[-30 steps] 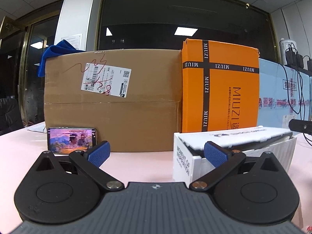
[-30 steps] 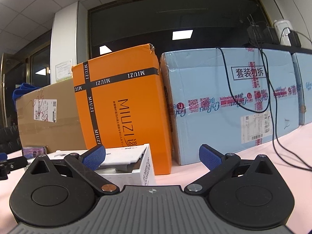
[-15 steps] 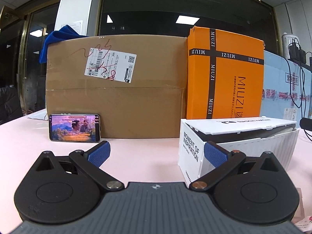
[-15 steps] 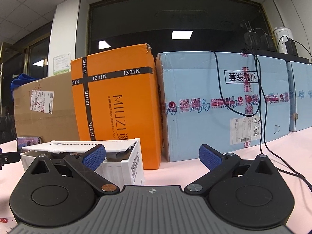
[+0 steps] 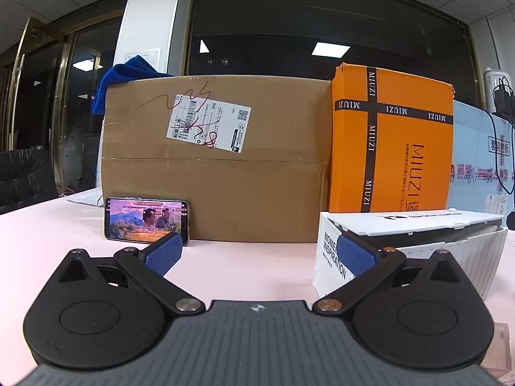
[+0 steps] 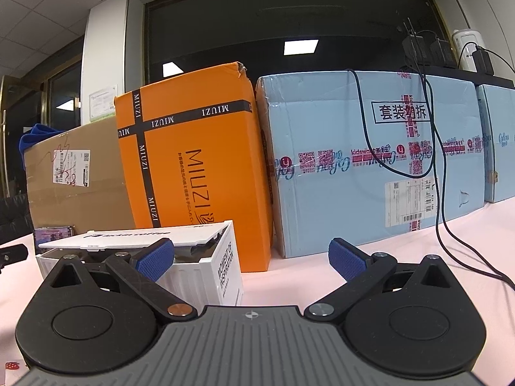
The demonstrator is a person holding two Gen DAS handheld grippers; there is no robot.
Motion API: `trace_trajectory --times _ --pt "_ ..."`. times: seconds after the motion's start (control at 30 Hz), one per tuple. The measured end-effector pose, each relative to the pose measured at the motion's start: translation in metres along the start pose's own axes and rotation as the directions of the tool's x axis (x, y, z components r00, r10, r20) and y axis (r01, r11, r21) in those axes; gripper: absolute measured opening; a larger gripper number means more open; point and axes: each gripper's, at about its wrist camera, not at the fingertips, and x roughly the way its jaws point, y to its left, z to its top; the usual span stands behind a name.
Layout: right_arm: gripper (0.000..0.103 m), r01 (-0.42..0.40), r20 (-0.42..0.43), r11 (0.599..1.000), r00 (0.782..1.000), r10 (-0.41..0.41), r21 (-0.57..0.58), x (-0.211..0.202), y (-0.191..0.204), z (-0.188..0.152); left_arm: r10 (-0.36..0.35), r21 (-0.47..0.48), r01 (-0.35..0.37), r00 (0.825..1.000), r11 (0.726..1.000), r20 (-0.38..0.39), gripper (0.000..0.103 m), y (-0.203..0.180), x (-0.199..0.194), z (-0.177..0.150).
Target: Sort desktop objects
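Left wrist view: the left gripper [image 5: 259,252] is spread wide and nothing is held. A white box [image 5: 408,247], lid ajar, is seen near on the right; a phone [image 5: 146,220] is leaned on the brown carton [image 5: 215,167], far left.

Right wrist view: the right gripper [image 6: 251,259] is also spread and empty. The white box [image 6: 145,263] is placed near left. Sorting is judged hardly begun.

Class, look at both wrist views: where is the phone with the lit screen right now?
The phone stands on its long edge at the left of the left wrist view, propped against the brown cardboard box; the right wrist view shows it at far left, behind the white box.
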Motion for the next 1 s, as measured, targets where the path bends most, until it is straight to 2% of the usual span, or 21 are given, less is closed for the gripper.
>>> trace_trajectory --times 0.17,1.0 --pt "0.103 -0.005 -0.001 1.000 1.000 0.005 -0.009 -0.0001 0.0015 -0.0002 0.021 0.004 -0.021 1.000 1.000 -0.005 0.103 -0.0004 0.0008 0.0006" --pt "0.103 -0.014 -0.005 1.000 1.000 0.014 -0.008 0.0000 0.0011 0.0001 -0.001 0.025 0.002 1.000 1.000 -0.018 0.103 -0.0044 0.0030 0.0003"
